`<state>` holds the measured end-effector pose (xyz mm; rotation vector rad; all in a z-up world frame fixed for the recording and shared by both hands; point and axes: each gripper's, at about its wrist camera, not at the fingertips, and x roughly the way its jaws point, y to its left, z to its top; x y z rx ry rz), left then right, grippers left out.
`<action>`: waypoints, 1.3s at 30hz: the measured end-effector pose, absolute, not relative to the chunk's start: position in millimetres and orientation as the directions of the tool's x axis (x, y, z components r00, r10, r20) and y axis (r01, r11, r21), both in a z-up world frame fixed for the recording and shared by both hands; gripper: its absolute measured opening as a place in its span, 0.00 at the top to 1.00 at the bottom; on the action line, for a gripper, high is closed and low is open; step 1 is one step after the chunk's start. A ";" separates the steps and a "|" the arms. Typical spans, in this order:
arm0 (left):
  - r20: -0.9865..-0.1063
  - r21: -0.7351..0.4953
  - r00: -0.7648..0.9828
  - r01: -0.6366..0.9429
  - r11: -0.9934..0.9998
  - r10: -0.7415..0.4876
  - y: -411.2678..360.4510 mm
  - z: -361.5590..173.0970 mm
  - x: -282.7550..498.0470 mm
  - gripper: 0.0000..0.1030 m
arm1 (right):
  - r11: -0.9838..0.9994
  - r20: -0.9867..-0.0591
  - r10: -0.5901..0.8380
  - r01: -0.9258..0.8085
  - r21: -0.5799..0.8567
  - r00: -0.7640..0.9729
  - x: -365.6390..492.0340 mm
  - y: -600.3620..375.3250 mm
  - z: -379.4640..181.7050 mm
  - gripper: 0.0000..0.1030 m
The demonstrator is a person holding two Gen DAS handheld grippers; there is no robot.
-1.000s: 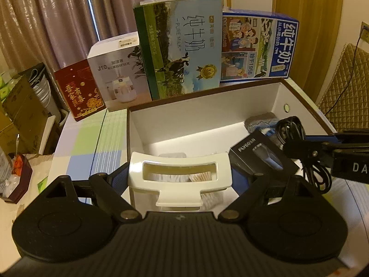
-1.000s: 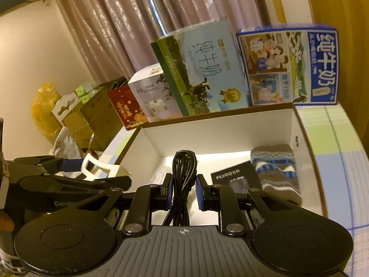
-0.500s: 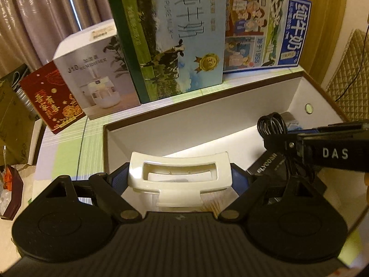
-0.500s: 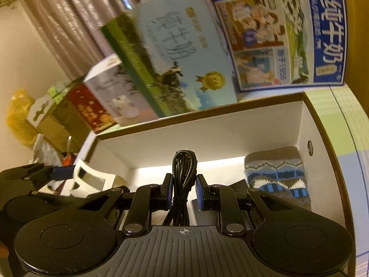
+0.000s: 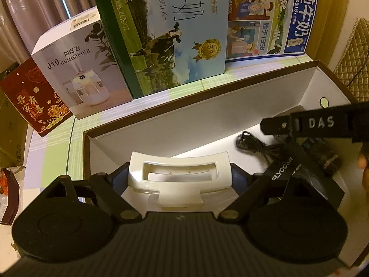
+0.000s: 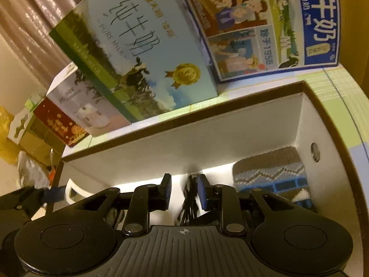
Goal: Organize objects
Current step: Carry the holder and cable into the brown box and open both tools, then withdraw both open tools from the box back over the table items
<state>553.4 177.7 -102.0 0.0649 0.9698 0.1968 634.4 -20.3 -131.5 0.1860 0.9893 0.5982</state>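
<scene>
Left tool [image 5: 178, 177] pinches a cream plastic holder [image 5: 178, 173] above the open white box [image 5: 207, 113], ready to lower in; right tool [image 6: 183, 189], fingers spread, has released a black cable [image 5: 256, 146] lying inside

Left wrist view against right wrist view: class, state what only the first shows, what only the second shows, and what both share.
Only the left wrist view shows the black FLYCO box and the black cable lying loose on the box floor. Only the right wrist view shows the patterned knit item clearly. Both share the white storage box, the pure milk carton and the white plastic piece.
</scene>
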 end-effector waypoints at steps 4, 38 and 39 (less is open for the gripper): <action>-0.816 0.145 0.544 -0.138 0.980 0.198 179.1 -106.7 555.7 0.17 | 0.826 -0.736 0.551 -0.383 0.413 0.394 635.7 -25.0 -133.6 0.71; -0.816 0.119 0.545 -0.164 0.979 0.190 188.7 -88.8 545.1 0.11 | 0.810 -0.747 0.493 -0.549 0.206 0.446 588.6 -44.2 -108.4 0.14; -0.817 0.113 0.546 -0.165 0.980 0.187 188.4 -86.9 542.6 0.11 | 0.810 -0.748 0.491 -0.551 0.202 0.447 586.9 -44.7 -107.2 0.13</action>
